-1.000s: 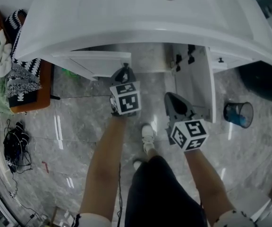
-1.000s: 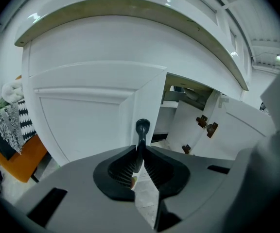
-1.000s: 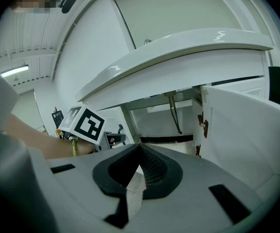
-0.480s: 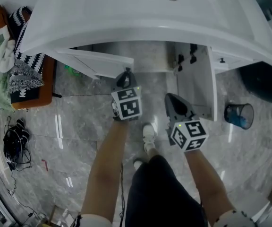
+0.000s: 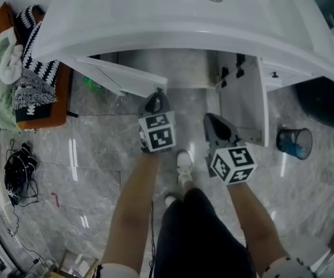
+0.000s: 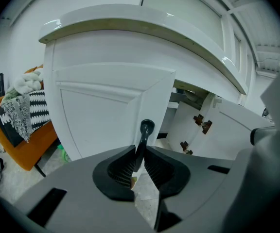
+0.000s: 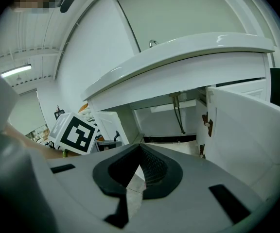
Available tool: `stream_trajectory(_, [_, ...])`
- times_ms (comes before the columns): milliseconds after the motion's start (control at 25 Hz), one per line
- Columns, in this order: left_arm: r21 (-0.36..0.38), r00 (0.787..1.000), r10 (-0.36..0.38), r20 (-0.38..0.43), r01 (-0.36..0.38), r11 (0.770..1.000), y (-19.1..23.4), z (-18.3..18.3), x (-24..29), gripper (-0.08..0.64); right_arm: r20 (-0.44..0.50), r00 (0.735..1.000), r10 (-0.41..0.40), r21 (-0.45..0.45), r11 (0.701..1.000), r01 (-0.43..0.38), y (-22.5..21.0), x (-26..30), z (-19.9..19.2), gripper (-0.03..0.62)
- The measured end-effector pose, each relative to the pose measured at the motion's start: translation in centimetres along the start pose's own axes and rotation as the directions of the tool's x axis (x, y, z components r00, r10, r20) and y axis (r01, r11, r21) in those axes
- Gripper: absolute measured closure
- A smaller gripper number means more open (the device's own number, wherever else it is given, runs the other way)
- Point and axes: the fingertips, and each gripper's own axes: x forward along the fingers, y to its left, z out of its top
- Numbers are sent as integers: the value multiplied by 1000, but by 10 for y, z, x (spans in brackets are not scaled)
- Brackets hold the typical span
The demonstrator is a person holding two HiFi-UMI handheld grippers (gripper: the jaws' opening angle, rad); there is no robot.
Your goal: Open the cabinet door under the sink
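Observation:
A white sink counter (image 5: pixel 155 22) runs across the top of the head view, with the cabinet below it. The left cabinet door (image 5: pixel 120 74) stands partly open. My left gripper (image 5: pixel 157 94) is at its free edge, shut on the door's black handle (image 6: pixel 144 135), which sticks up from between the pads (image 6: pixel 139 161). The door's white panel (image 6: pixel 101 110) fills the left gripper view. The right cabinet door (image 5: pixel 241 100) is swung wide open. My right gripper (image 5: pixel 209 119) hangs beside it, shut and empty (image 7: pixel 139 161).
An orange chair (image 5: pixel 36 117) piled with clothes stands at the left, with dark cables (image 5: pixel 17 172) on the tiled floor below it. At the right is a blue bin (image 5: pixel 293 139). A drain pipe (image 7: pixel 177 110) hangs inside the cabinet. The person's shoe (image 5: pixel 182 164) is between the arms.
My left gripper has drawn the handle a little outward, and the left door stands slightly further open. The right gripper has kept still.

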Motion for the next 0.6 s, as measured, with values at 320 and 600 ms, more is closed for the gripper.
stream_trajectory(320, [-23,1000,8,2,-8,1000,7,-11,-14,505,-5,1000,14,-15,1000,-14,12,2,0,583])
stream_trajectory(600, [-47,1000,9,-5,-10,999,13,-19,-25,505,-8,1000,20,-23,1000,-20,22,2,-1,583])
